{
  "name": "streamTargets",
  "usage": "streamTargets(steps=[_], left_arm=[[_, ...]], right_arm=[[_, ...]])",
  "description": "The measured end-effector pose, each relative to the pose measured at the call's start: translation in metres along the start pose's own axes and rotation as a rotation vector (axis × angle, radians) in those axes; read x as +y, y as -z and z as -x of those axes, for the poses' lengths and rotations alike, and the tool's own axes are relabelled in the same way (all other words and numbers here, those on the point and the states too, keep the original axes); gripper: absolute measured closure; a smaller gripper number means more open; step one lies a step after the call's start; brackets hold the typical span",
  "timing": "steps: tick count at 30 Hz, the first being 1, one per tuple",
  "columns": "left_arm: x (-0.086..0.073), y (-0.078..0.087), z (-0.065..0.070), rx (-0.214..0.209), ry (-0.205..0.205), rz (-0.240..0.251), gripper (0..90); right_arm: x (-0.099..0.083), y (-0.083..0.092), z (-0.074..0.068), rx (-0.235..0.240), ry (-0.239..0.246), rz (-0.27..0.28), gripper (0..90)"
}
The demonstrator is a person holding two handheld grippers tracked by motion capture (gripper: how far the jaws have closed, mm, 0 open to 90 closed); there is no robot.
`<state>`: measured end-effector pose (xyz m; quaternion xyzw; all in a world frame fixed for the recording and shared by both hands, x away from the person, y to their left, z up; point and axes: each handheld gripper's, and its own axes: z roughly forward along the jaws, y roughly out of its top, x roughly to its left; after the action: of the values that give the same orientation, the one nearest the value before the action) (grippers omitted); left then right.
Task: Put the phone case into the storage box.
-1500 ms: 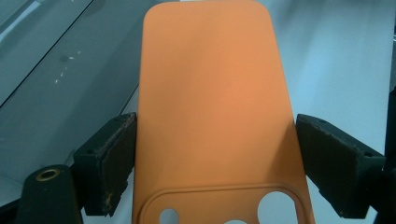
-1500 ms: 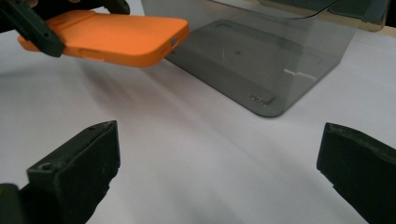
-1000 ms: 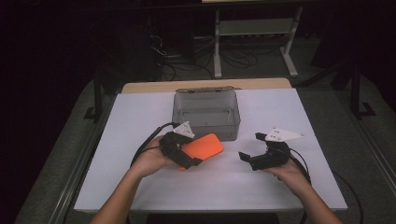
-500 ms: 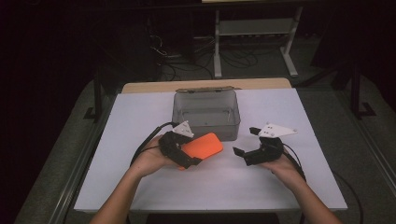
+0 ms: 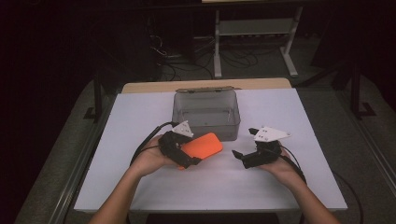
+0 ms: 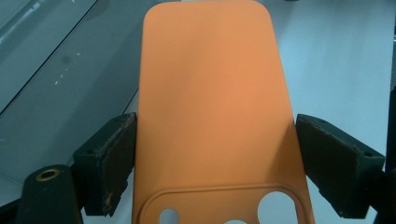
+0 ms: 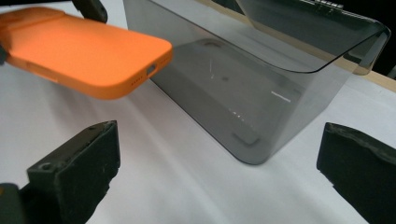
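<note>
In the high view the left gripper (image 5: 189, 156), just left of the frame's centre, held a flat orange silicone phone case with rounded corners (image 5: 201, 146). The case's long axis ran from lower left to upper right, its free end pointing toward the smoky grey transparent plastic box (image 5: 206, 115) that stood at mid-frame on the white table (image 5: 140, 186). The case hung just in front of the box's near wall; whether they touched could not be told.

In the left gripper view the case (image 6: 212, 107) rose straight up the middle of the frame, its camera cut-out end at the bottom between the jaws and its plain rounded end at the top. Both black pads (image 6: 112, 163) pressed on its long edges, so the case was gripped across its width.

In the right gripper view the case (image 7: 84, 53) crossed the upper left, tilted, its port end aimed right at the box (image 7: 261, 79). The right gripper (image 5: 246, 157) sat right of centre in the high view, near the case but apart from it, its jaws spread wide with nothing between them.
</note>
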<state>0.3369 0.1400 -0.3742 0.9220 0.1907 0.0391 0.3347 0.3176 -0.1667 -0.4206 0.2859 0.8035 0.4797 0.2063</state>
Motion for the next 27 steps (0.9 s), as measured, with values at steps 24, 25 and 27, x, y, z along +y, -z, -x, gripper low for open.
streamTargets(steps=[24, 25, 27], left_arm=[[0.0008, -0.0007, 0.0002, -0.002, -0.008, -0.005, 15.6], [0.0009, -0.0007, 0.0002, -0.002, -0.008, -0.005, 15.6], [0.0009, -0.0009, 0.0001, -0.002, -0.008, -0.006, 15.6]], right_arm=[[0.0017, 0.0032, -0.002, -0.1, 0.136, -0.031, 0.0], [0.0018, 0.0032, -0.0021, -0.102, 0.139, -0.034, 0.0], [0.0019, 0.0034, -0.0029, -0.103, 0.143, -0.033, 0.0]])
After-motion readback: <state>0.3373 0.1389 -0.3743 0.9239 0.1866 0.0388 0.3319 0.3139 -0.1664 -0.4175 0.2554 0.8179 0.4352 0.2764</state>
